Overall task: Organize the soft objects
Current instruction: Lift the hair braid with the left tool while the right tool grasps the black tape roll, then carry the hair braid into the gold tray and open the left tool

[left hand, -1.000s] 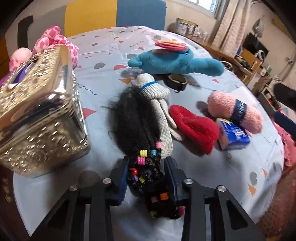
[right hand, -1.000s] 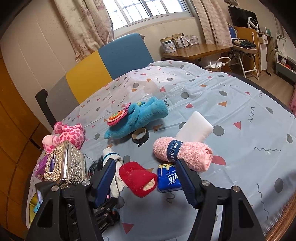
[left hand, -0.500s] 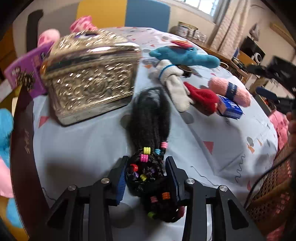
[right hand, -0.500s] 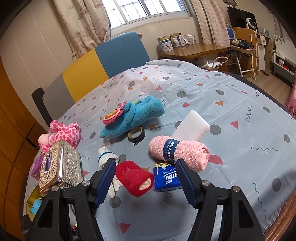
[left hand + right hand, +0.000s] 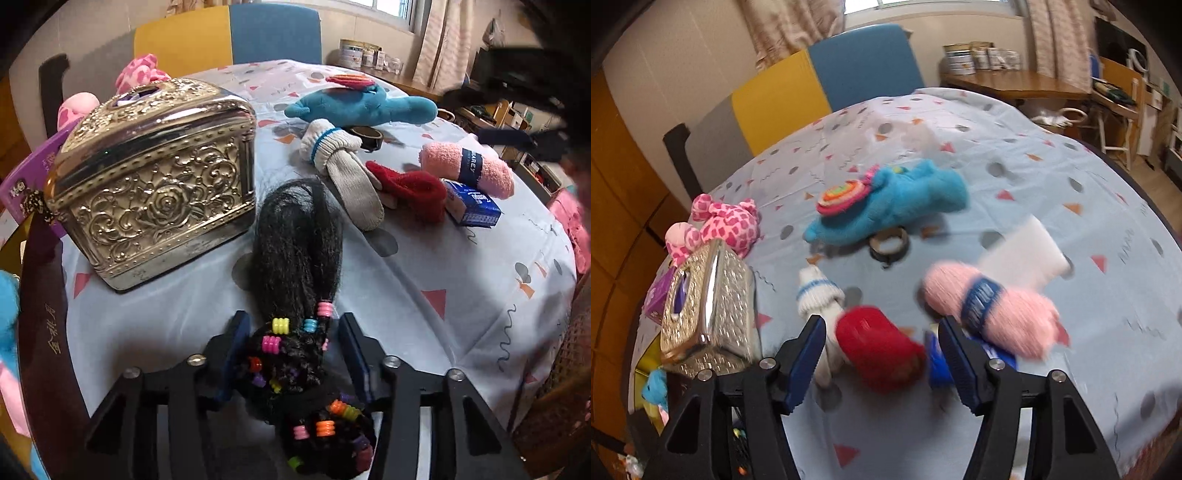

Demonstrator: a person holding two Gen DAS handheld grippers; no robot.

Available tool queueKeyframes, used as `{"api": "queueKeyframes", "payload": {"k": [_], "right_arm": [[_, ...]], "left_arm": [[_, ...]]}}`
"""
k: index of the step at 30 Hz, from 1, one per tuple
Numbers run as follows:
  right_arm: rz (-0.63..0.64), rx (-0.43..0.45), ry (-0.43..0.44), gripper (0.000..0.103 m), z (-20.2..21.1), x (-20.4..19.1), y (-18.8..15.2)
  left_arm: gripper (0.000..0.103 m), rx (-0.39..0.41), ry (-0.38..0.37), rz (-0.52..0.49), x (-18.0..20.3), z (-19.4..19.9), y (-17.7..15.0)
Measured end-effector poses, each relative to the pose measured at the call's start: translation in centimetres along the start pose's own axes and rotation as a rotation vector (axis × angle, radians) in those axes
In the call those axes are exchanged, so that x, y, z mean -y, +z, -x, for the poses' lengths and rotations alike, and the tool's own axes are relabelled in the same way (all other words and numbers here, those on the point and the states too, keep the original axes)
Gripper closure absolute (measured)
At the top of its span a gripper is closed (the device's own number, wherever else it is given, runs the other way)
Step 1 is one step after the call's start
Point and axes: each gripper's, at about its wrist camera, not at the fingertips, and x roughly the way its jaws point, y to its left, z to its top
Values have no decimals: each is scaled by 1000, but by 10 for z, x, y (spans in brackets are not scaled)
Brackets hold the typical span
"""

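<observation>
My left gripper (image 5: 293,349) is shut on the beaded end of a black braided wig (image 5: 297,240), whose loose hair trails onto the table near its front edge. My right gripper (image 5: 882,352) is open and empty, hovering over a red soft item (image 5: 879,345). Around it lie a white glove (image 5: 818,295), a rolled pink towel (image 5: 993,310), a blue plush (image 5: 897,201) and a pink spotted plush (image 5: 720,227). These also show in the left wrist view: red item (image 5: 410,188), white glove (image 5: 345,166), pink towel (image 5: 467,168), blue plush (image 5: 364,105).
A golden embossed box (image 5: 155,177) stands left of the wig and also shows in the right wrist view (image 5: 709,306). A blue tissue pack (image 5: 472,208), a tape roll (image 5: 889,243) and a white block (image 5: 1023,258) lie on the patterned tablecloth (image 5: 1034,173). A wicker basket (image 5: 554,387) is at the right edge.
My left gripper has pulled the wig back toward the table's front edge, away from the glove. My right gripper has dropped lower and closer over the red item; its view is blurred.
</observation>
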Motion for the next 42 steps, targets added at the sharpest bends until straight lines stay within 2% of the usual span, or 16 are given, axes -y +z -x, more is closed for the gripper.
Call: {"api": "queueKeyframes", "payload": {"k": [3, 6, 10, 18, 20, 22, 27, 32, 36, 42], "right_arm": [[50, -38, -35, 39, -30, -9, 23], [83, -113, -67, 39, -69, -14, 39], [94, -163, -129, 38, -109, -14, 55], [104, -184, -200, 35, -147, -11, 72], [119, -206, -190, 35, -156, -13, 73], [137, -234, -180, 54, -163, -14, 71], [154, -233, -152, 55, -137, -16, 62], [238, -211, -101, 55, -75, -28, 36], [277, -223, -45, 55, -33, -33, 2], [340, -344, -18, 55, -24, -39, -54]], "left_arm": [[57, 18, -14, 15, -5, -1, -1], [57, 31, -22, 18, -8, -1, -2], [57, 44, -24, 22, -8, -1, -4], [56, 61, -38, 43, -14, 4, -11], [56, 64, -36, 44, -14, 4, -12], [56, 65, -32, 40, -15, 4, -13], [57, 66, -36, 35, -13, 4, -14], [59, 67, -35, 38, -14, 5, -16], [59, 64, -43, 46, -17, 8, -18], [58, 47, -98, 100, -30, 14, -18]]}}
